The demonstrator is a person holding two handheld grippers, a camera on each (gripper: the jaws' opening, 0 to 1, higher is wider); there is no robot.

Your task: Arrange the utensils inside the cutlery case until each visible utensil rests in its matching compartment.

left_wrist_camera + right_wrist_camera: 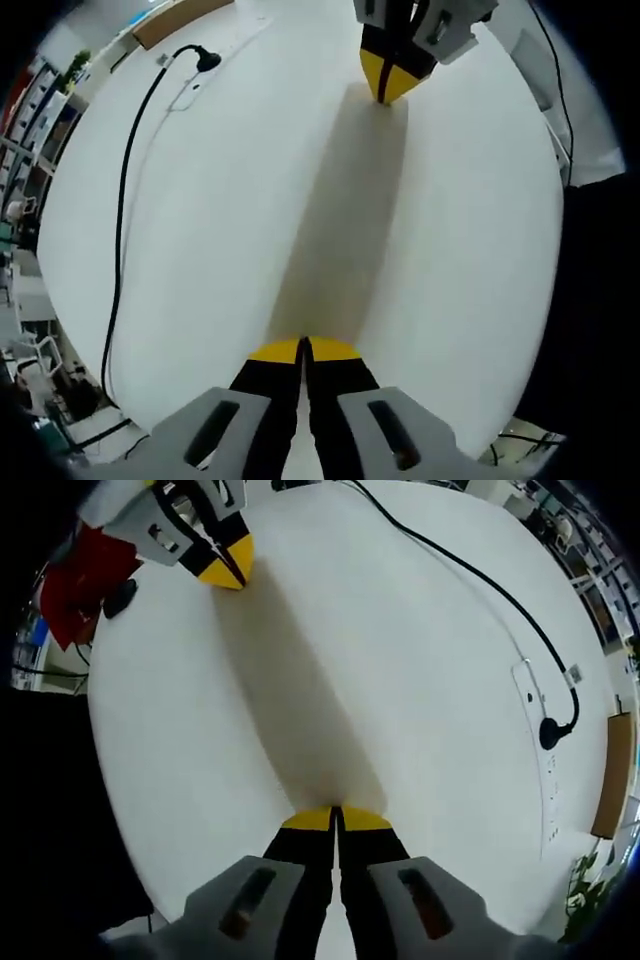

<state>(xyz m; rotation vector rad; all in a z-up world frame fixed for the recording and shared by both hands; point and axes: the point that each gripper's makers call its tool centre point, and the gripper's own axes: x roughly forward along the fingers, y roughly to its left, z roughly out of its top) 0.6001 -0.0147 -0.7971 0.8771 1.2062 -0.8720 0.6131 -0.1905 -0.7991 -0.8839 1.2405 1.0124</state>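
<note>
My left gripper (303, 343) rises from the bottom of the left gripper view with its yellow-tipped jaws pressed together and nothing between them, low over a bare white table (220, 230). Across the table the right gripper (386, 95) points its yellow tips down at the tabletop. In the right gripper view my right gripper (336, 812) is likewise shut on nothing above the white table (420, 680), and the left gripper (228, 572) comes in from the upper left, its tips also together.
A black cable (125, 190) runs along the table to a plug (205, 60) in a white power strip (185, 92); the same cable (470, 575) and strip (545, 745) show in the right gripper view. A red object (80, 580) sits beyond the table edge.
</note>
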